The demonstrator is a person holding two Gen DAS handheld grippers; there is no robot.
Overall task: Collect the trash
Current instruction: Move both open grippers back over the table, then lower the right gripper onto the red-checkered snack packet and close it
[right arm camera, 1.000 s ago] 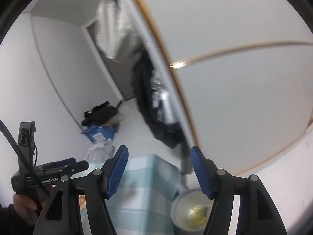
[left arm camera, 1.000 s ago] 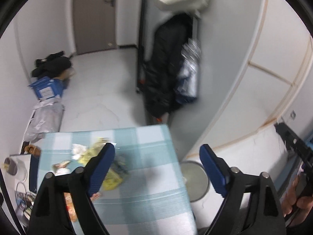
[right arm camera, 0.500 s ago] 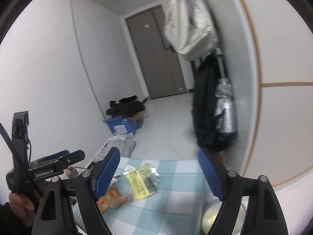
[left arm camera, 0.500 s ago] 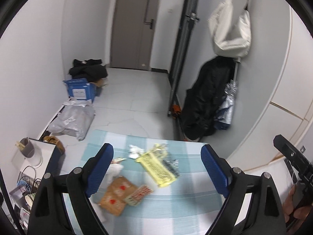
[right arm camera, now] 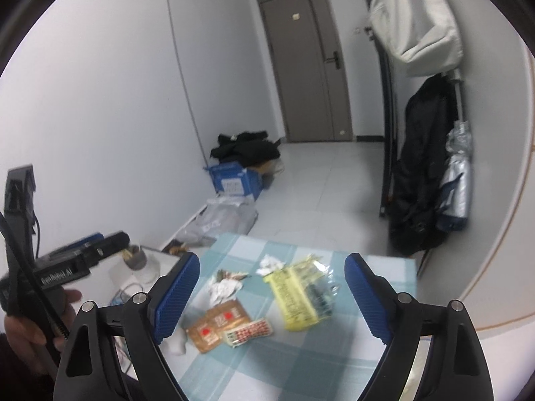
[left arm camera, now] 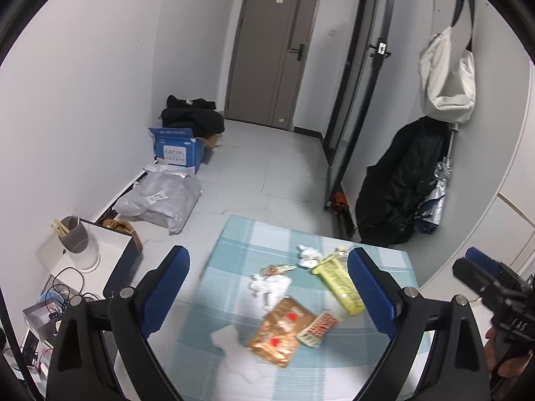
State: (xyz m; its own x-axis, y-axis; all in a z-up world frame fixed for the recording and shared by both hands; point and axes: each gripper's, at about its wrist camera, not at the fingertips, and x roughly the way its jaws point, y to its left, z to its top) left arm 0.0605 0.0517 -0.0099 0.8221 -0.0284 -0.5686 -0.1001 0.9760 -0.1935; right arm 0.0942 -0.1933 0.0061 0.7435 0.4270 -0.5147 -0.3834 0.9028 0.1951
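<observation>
Trash lies on a table with a teal checked cloth point(left arm camera: 341, 371) point(right arm camera: 301, 367). There is a yellow plastic wrapper point(left arm camera: 337, 280) point(right arm camera: 297, 295), a brown packet with red marks point(left arm camera: 282, 330) point(right arm camera: 217, 325), a red patterned wrapper point(left arm camera: 319, 329) point(right arm camera: 249, 332) and crumpled white tissues point(left arm camera: 269, 284) point(right arm camera: 224, 287). My left gripper point(left arm camera: 267, 294) is open and empty above the trash. My right gripper point(right arm camera: 272, 300) is open and empty above it too.
A white side table with a grey cup point(left arm camera: 75, 237) stands left of the table. On the floor are a grey parcel bag point(left arm camera: 160, 200) and a blue box point(left arm camera: 177, 148). A black coat point(left arm camera: 401, 183) hangs at the right wall. A door point(left arm camera: 274, 46) is at the back.
Both views have swung from the wall and a bin at the table's right edge to the room and tabletop. The trash now sits between the fingers of each gripper.
</observation>
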